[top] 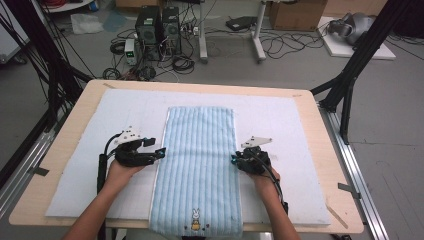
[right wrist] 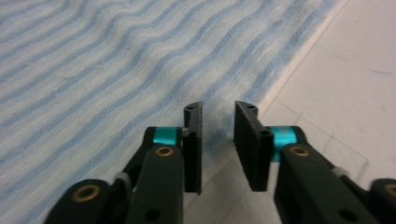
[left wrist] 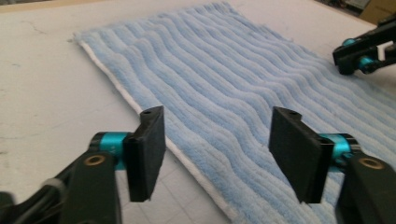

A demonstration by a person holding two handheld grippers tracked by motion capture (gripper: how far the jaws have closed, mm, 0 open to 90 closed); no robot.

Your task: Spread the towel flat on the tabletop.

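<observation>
The towel [top: 197,170] is lying flat on the mat [top: 280,120], stretching between the two grippers. The left gripper [left wrist: 216,151] is standing wide open, the towel's white edge passing under its gap. The right gripper [right wrist: 217,140] is holding its jaws slightly parted, grasping nothing, the towel's edge lying just beyond its tips.
</observation>
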